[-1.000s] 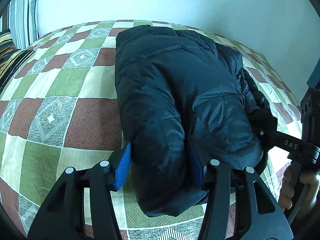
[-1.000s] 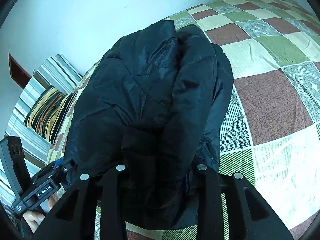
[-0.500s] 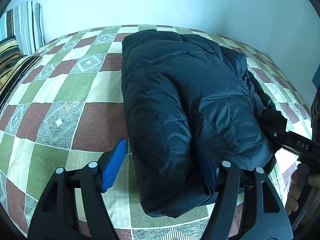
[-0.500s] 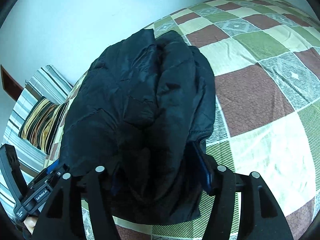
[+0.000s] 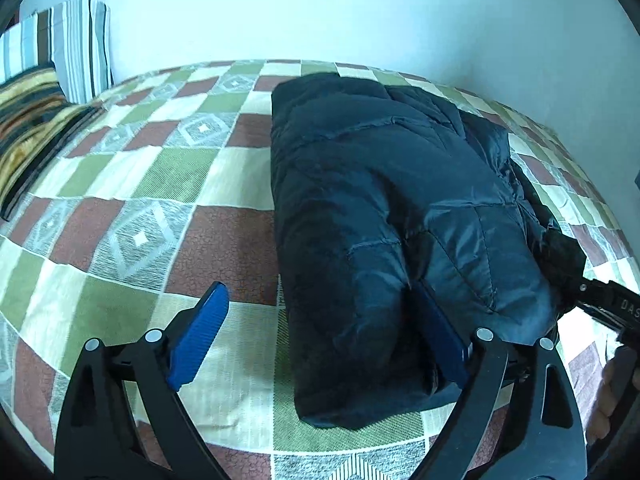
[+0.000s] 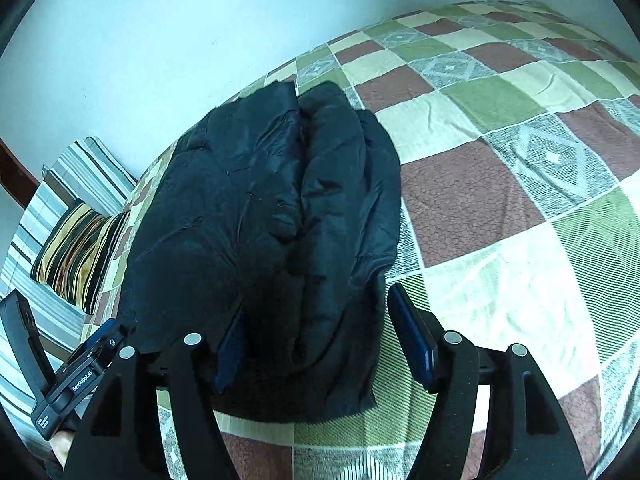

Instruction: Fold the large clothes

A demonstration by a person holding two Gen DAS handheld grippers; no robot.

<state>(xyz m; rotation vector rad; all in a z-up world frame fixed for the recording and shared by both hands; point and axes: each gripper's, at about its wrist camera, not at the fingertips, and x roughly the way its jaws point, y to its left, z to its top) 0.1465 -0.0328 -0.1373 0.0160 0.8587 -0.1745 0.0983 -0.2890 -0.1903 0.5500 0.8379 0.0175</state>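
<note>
Pale blue-white wall (image 5: 320,8) across the top of the frame, bed (image 5: 120,200) under a green, brown and cream checked patchwork cover, striped pillow (image 5: 68,44) at upper left, gold-and-black striped cushion (image 6: 76,252) at left, soft even light

I see the folded jacket (image 5: 392,232) lying on the bed (image 5: 168,176), its length running from the near edge toward the far edge by the wall (image 5: 320,8). My left gripper (image 5: 320,340) sits at the jacket's near end, my right gripper (image 6: 324,344) beside it at the same end. The pillows (image 5: 44,92) lie at the bed's far left corner, well apart from the jacket.
</note>
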